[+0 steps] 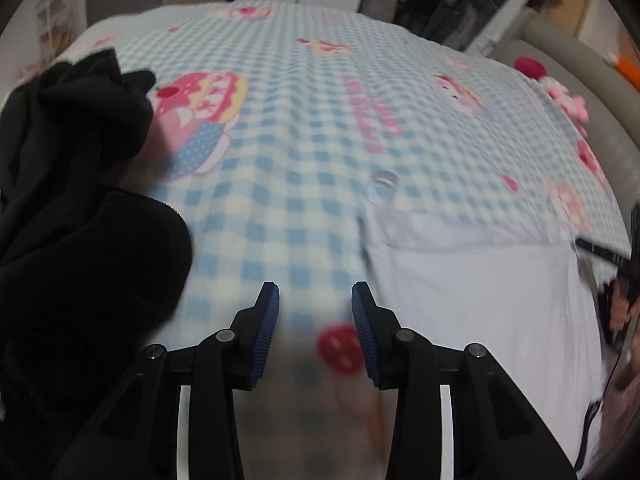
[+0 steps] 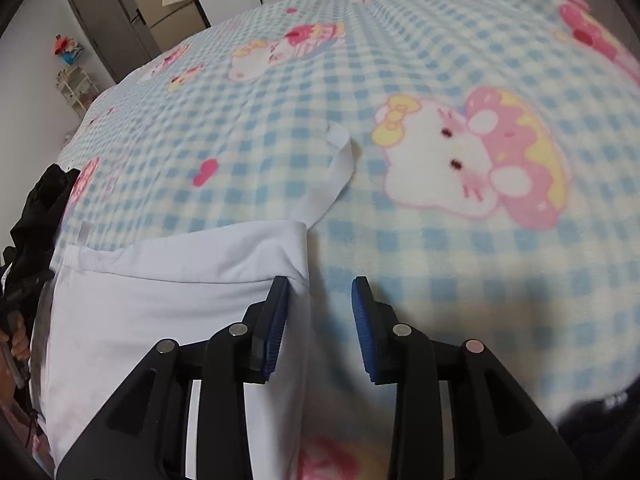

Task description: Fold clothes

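White garment lies flat on our checked blanket, black clothes piled left. Our left gripper and right gripper both gape, holding nothing.

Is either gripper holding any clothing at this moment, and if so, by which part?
Nothing is held. The left gripper is open over the blanket; the right gripper is open at the white garment's edge, not clamped.
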{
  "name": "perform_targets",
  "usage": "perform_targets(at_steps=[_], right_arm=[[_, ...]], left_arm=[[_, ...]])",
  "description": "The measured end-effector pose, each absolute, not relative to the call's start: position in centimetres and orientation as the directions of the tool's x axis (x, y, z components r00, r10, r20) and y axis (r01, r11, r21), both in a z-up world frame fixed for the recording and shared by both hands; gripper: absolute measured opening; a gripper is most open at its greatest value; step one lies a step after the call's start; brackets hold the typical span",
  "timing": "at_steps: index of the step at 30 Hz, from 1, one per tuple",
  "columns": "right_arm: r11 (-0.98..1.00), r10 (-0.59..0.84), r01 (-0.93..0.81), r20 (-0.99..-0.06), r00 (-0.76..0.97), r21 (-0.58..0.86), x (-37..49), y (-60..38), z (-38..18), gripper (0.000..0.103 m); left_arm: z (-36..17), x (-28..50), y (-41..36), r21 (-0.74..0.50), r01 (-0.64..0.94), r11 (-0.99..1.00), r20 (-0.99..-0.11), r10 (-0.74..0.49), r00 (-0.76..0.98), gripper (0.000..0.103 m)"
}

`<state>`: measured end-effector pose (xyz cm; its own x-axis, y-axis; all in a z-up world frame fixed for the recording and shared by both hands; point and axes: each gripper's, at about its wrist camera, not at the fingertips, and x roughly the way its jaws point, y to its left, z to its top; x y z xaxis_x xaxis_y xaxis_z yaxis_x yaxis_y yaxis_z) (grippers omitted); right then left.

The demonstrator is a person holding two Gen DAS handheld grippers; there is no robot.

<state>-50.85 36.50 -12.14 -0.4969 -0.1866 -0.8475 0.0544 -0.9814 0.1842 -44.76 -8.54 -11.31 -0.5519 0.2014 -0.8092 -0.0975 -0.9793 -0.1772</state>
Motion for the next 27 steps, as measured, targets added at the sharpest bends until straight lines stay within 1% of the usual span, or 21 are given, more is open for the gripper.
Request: perform_targets(at_steps=[4,6,8,10,11,13,14,16,19,22,27], right_arm=[[-0.987,-0.164,0.079,-0.866,-0.472,0.143,-50.8,34.2,-11.8,0.032],[-0.988,-0.151,0.092,-0.875,-0.460,0.123,-50.7,33.1,-11.6,0.032],[-0.989,-0.139,0.105,-0.883,-0.448,0.102,-50.7,31.9,-11.4,0.032],[-0.990,-0.126,0.118,-0.891,-0.436,0.082,-50.6,30.8,-11.2,0.032],[-0.991,-0.116,0.104,-0.895,-0.430,0.079,-50.6,30.7,-11.5,0.032],[-0.993,-0.121,0.067,-0.892,-0.435,0.102,-50.0,31.2,-11.6,0.032],[-0.988,-0.152,0.066,-0.875,-0.459,0.137,-49.1,31.4,-10.8,0.032],[-0.986,-0.168,0.076,-0.835,-0.524,0.151,-46.1,31.4,-8.3,0.032],[-0.981,-0.193,0.107,-0.786,-0.587,0.161,-39.7,30.6,-4.8,0.032],[-0.965,-0.261,0.138,-0.750,-0.608,0.223,-31.7,29.6,-2.1,0.034],[-0.971,-0.238,0.129,-0.772,-0.589,0.201,-23.3,26.6,-4.6,0.035]], left_arm=[[-10.9,-44.8,-4.6,-0.097,-0.221,-0.970,-0.829,0.202,-0.522,0.039],[-11.5,-46.5,-2.6,-0.066,-0.258,-0.964,-0.844,0.192,-0.501,0.039],[-13.1,-48.3,-1.6,0.044,-0.215,-0.976,-0.874,0.066,-0.481,0.039],[-13.6,-49.6,-2.2,0.069,-0.135,-0.988,-0.893,-0.001,-0.449,0.038],[-12.5,-48.7,-2.3,0.048,-0.136,-0.989,-0.881,0.022,-0.472,0.037],[-10.0,-46.6,-2.5,0.001,-0.151,-0.989,-0.849,0.079,-0.523,0.039],[-8.7,-44.5,-2.1,0.012,-0.183,-0.983,-0.833,0.091,-0.546,0.039],[-6.5,-40.0,-1.2,0.049,-0.242,-0.969,-0.806,0.105,-0.582,0.039],[-5.1,-32.4,0.6,0.008,-0.333,-0.943,-0.788,0.199,-0.582,0.043],[-6.0,-26.6,2.9,-0.023,-0.350,-0.937,-0.805,0.224,-0.549,0.043],[-9.3,-19.7,6.0,-0.068,-0.307,-0.949,-0.832,0.224,-0.508,0.043]])
